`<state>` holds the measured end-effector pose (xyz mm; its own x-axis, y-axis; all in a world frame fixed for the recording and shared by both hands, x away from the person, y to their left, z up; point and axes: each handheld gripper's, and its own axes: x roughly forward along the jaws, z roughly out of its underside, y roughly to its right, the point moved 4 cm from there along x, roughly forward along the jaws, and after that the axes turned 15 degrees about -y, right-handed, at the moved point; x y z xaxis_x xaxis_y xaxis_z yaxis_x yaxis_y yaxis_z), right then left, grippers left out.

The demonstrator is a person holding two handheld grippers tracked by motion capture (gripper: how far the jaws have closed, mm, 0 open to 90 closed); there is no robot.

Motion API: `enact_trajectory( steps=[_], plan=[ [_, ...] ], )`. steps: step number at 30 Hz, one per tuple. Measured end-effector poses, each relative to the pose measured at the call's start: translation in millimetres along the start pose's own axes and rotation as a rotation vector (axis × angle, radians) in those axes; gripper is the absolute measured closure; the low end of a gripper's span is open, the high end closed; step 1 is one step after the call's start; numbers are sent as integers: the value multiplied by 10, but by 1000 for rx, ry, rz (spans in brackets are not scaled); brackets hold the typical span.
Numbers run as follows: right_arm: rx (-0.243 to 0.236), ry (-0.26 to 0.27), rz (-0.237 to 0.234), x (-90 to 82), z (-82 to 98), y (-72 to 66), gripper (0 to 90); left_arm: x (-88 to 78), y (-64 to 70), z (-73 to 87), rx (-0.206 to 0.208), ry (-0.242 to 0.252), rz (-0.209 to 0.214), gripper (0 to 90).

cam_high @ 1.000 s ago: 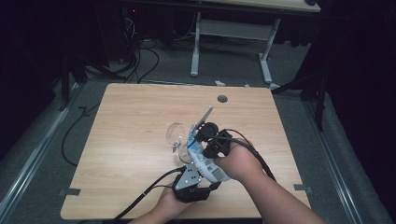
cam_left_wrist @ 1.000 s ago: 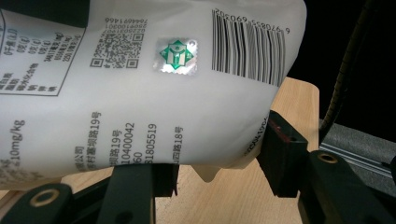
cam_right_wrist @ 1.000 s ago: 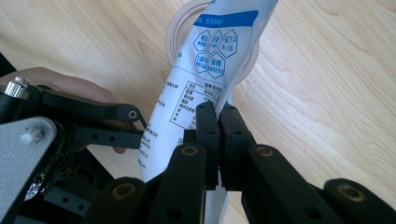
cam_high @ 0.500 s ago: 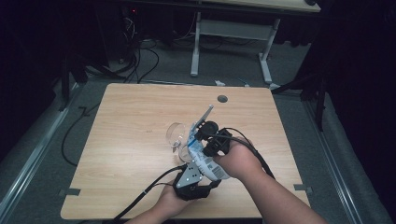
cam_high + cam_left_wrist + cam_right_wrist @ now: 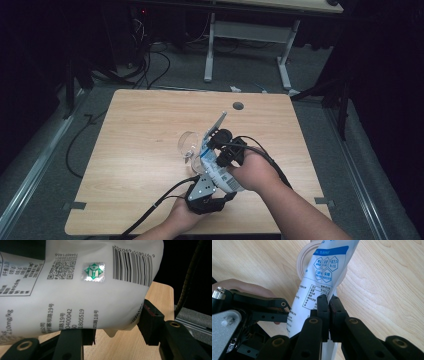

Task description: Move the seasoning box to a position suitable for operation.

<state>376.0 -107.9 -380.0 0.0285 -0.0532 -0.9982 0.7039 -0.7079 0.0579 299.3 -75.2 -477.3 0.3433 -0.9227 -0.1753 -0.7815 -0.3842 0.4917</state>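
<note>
A white pouch (image 5: pixel 218 172) with blue print and a barcode is held tilted above the table, between both hands. My left gripper (image 5: pixel 115 325) is shut on the pouch's (image 5: pixel 95 297) fat lower body, with a pad pressing in on each side. My right gripper (image 5: pixel 328 305) is shut on a thin edge of the pouch (image 5: pixel 322 277), higher up. The pouch's blue-printed end points down at a clear glass cup (image 5: pixel 188 145) that stands on the wooden table (image 5: pixel 140 130); the cup's rim (image 5: pixel 302 257) is partly hidden behind the pouch. In the high view the left gripper (image 5: pixel 212 175) sits near the front edge and the right gripper (image 5: pixel 211 147) just beyond it.
A round cable hole (image 5: pixel 238 106) is near the table's far edge. Black cables (image 5: pixel 160 200) trail from the grippers off the front edge. Another table's white legs (image 5: pixel 210 50) and floor cables stand behind in the dark.
</note>
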Motion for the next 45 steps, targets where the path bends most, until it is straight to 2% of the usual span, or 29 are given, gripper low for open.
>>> enact_trajectory(
  steps=[45],
  plan=[
    [-19,-2,0,-12,-25,-11,882,-26,28,-36,-13,17,8,544]
  ],
)
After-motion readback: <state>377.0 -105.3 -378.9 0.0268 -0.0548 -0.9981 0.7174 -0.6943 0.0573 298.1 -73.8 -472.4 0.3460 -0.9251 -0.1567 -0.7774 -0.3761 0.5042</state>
